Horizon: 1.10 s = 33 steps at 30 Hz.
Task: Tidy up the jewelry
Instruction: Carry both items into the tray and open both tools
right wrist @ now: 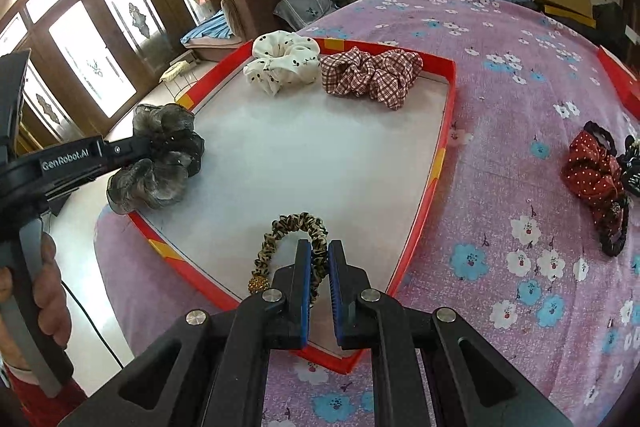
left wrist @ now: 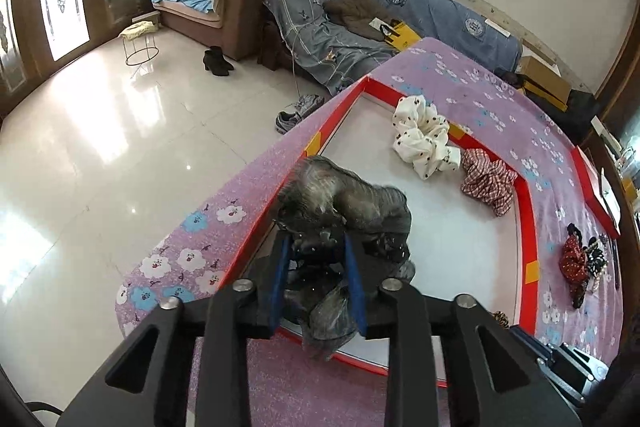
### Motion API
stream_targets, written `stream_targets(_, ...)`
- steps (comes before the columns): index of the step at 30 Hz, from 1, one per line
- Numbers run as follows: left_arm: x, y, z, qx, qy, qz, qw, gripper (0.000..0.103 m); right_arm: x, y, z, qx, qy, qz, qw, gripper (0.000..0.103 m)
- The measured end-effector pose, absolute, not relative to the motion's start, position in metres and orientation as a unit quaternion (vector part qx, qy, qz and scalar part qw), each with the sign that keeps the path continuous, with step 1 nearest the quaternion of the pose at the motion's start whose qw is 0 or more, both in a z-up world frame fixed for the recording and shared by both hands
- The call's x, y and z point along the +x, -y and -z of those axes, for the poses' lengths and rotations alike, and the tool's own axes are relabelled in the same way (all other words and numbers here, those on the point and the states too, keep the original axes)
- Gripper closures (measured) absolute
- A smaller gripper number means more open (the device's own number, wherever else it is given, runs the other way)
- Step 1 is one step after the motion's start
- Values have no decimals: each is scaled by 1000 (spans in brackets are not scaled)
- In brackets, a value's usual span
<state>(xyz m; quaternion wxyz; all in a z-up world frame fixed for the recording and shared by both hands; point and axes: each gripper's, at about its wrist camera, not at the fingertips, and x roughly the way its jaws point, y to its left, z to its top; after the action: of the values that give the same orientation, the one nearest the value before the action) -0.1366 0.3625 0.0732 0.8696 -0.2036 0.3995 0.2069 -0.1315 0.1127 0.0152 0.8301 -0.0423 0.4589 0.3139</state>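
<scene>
A red-rimmed white tray [left wrist: 524,223] [right wrist: 448,115] lies on the purple flowered cloth. My left gripper [left wrist: 316,247] [right wrist: 160,151] is shut on a grey sheer scrunchie [left wrist: 352,199] [right wrist: 160,163] at the tray's left edge. My right gripper [right wrist: 319,251] is shut on a leopard-print scrunchie [right wrist: 292,227] with a gold bead, at the tray's near edge. A white dotted scrunchie [left wrist: 424,135] [right wrist: 280,61] and a red checked scrunchie [left wrist: 486,181] [right wrist: 372,71] lie at the tray's far side.
A red dotted hair tie [left wrist: 574,259] [right wrist: 596,171] and dark hair pieces [right wrist: 630,163] lie on the cloth right of the tray. A second red tray edge [right wrist: 620,75] is at far right. A sofa with bedding [left wrist: 360,15] stands beyond the table.
</scene>
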Motion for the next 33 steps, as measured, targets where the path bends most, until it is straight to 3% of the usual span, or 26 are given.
stream_targets(5,-141,-361,-85,-209,-379,-212,876,58,-133,-110,-18,-39,-459,-313,831,88)
stream_targets(9,-143,-357,-92,-208,-369,-213,880,54,-135,-107,-22,-34,-451,-310,836,65)
stream_targets(33,-131,-281,-114,-137,-378,-181,898,49,-135,-39,-40,-38,-413,-244,877,62)
